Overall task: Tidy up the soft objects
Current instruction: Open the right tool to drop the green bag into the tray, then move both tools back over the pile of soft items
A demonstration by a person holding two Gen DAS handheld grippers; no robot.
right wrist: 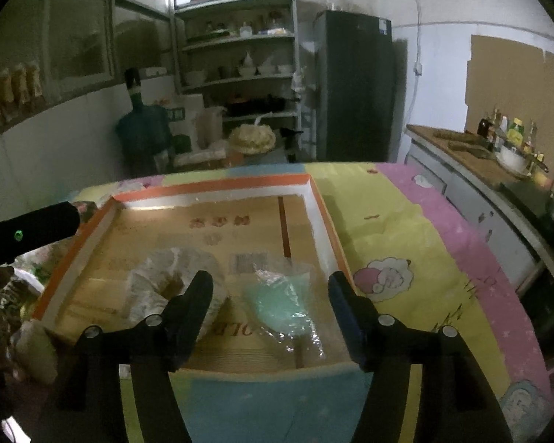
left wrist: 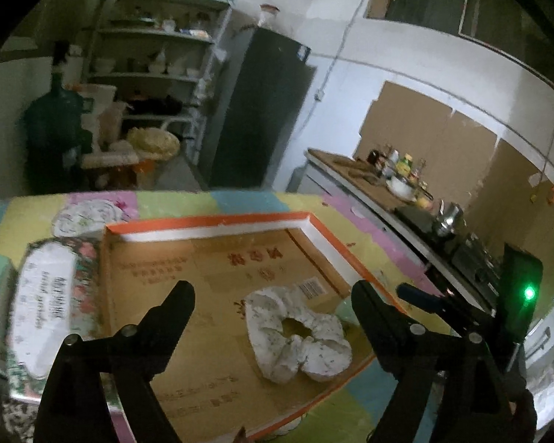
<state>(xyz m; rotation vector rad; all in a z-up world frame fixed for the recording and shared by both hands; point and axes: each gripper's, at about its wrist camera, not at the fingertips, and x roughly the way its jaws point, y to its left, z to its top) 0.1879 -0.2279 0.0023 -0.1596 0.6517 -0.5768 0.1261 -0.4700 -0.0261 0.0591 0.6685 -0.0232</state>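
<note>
A shallow cardboard box lid with an orange rim [left wrist: 210, 219] [right wrist: 210, 186] lies on a colourful mat. A white floral scrunchie [left wrist: 295, 336] [right wrist: 173, 277] lies inside it. A pale green soft item in clear plastic wrap [right wrist: 284, 302] lies in the box beside the scrunchie. My left gripper [left wrist: 273, 295] is open and empty, just above the scrunchie. My right gripper [right wrist: 271, 284] is open and empty, above the green wrapped item, and shows at the right of the left wrist view [left wrist: 424, 297].
A floral tissue pack [left wrist: 48, 313] lies left of the box, with a floral cloth [left wrist: 88, 214] behind it. A kitchen counter with bottles and a bowl [right wrist: 509, 147] runs along the right. Shelves [right wrist: 240, 55], a dark fridge [right wrist: 354, 88] and a water jug [right wrist: 144, 125] stand behind.
</note>
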